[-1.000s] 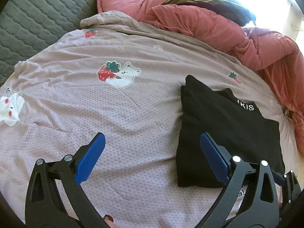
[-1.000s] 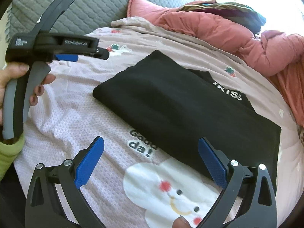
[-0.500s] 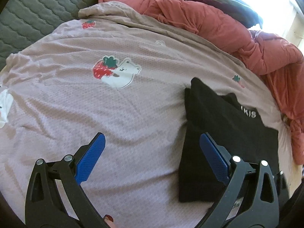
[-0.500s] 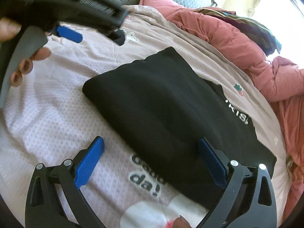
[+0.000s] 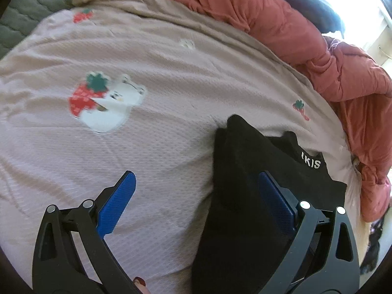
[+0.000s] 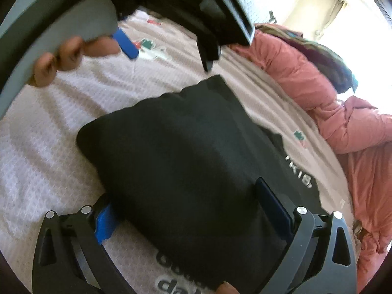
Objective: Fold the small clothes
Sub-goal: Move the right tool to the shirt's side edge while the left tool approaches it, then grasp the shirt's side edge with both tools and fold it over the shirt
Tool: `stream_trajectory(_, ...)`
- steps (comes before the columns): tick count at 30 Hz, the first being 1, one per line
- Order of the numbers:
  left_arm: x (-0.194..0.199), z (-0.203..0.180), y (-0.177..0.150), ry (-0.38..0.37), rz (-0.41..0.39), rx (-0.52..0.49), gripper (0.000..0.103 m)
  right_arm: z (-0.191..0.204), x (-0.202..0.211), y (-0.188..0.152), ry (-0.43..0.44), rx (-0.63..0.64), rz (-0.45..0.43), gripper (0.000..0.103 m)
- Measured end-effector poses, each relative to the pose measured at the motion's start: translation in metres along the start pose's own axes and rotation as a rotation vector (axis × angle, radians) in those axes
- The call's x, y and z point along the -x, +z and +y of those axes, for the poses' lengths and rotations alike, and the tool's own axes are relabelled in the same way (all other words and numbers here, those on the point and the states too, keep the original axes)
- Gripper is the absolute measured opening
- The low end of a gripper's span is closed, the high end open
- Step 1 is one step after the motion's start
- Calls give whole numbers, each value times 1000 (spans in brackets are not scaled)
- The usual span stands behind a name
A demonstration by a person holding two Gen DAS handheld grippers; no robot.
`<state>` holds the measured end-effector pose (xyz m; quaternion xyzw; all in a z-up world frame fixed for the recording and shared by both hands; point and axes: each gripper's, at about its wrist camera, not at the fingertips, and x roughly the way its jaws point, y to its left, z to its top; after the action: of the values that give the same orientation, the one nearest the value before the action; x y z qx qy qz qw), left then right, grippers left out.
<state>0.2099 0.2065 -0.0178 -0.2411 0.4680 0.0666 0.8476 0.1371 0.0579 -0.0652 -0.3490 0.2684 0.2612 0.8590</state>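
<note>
Risk here of dragging the folded black garment (image 6: 196, 161), lying flat on the pink bedsheet (image 5: 152, 147) beside the red quilt (image 5: 318, 49), out of its fold if the wide-open right gripper (image 6: 188, 210) straddling it or the wide-open, empty left gripper (image 5: 196, 191) snags an edge.

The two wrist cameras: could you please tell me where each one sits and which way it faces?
Left wrist: on the left tongs, low over the pink bedsheet, facing the black garment's left edge; both blue fingers show.
Right wrist: on the right tongs, astride that garment; the left hand shows.
Shared: garment, sheet, red duvet.
</note>
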Motion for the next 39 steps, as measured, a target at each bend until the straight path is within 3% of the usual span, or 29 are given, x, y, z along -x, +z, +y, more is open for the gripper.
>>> stream_trajectory(1, -5, -1, 1, -13, 20, -1, 93, 0, 1, 0, -16, 9, -16, 81)
stream_trajectory(2, -9, -2, 1, -22, 35, -2, 93, 1, 3, 1, -22, 18, -32, 74)
stream_trajectory(3, -13, -4, 2, -32, 48, -5, 93, 3, 6, 0, -34, 27, -48, 72)
stream_trajectory(8, -28, -15, 3, -81, 109, -46, 93, 8, 20, -2, -59, 68, -121, 37)
stream_trajectory(11, -36, -17, 5, -132, 152, -34, 93, -3, 24, -4, -40, 28, -144, 25)
stream_trajectory(19, -39, -18, 4, -186, 169, 15, 91, -30, 37, -10, 36, -97, -189, 19)
stream_trajectory(21, -36, -22, 4, -197, 161, 12, 82, -30, 38, -10, 36, -96, -192, 19)
stream_trajectory(24, -34, -35, 0, -220, 171, -5, 56, -29, 39, -11, 41, -99, -195, 19)
stream_trajectory(29, -27, -61, -6, -155, 155, -73, 29, -32, 48, -15, 34, -118, -204, 17)
stream_trajectory(32, -12, -77, -8, -144, 121, -96, 23, -41, 59, -21, 21, -149, -217, 16)
stream_trajectory(39, 21, -132, -15, -130, 54, -183, 21, -71, 93, -45, 7, -285, -253, 14)
